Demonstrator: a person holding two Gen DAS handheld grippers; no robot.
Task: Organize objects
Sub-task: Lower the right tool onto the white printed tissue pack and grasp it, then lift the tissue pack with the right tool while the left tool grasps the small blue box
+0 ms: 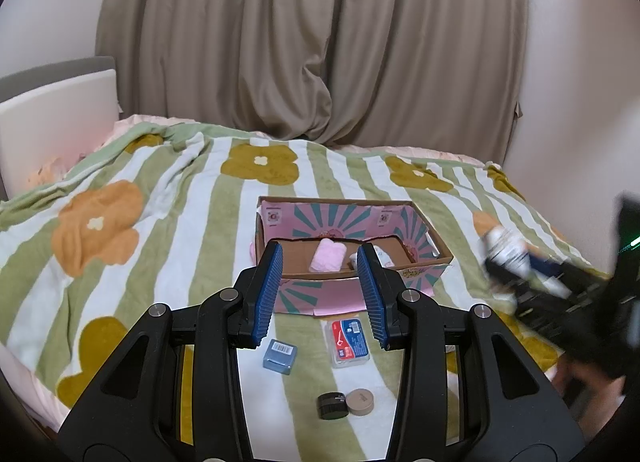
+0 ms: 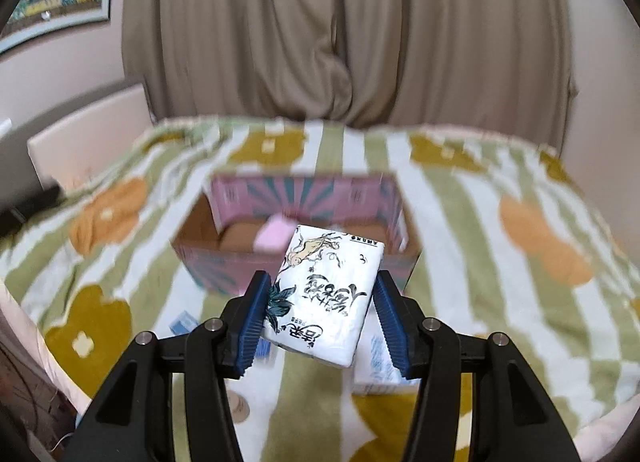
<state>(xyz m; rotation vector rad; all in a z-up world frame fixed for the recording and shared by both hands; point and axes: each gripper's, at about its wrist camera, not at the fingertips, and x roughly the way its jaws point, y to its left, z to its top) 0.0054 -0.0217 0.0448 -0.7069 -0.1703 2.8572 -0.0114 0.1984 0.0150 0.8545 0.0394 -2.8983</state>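
My right gripper (image 2: 323, 280) is shut on a white tissue pack (image 2: 328, 294) printed with black calligraphy, and holds it tilted in the air in front of the pink-patterned cardboard box (image 2: 208, 258). In the left wrist view that gripper (image 1: 520, 274) and its pack (image 1: 506, 250) are a blur at the right, beside the box (image 1: 424, 262). My left gripper (image 1: 320, 252) hovers before the box, jaws a little apart, nothing between them. Inside the box lie a pink rolled cloth (image 1: 328, 256) and a white item (image 1: 380, 254).
On the flowered striped blanket (image 1: 120, 262) in front of the box lie a small blue box (image 1: 280, 356), a red-and-blue floss pack (image 1: 350, 342), a black jar (image 1: 332, 405) and a tan round tin (image 1: 360, 402). A white carton with blue print (image 2: 376, 378) sits under my right gripper. Brown curtains (image 1: 320, 42) hang behind the bed.
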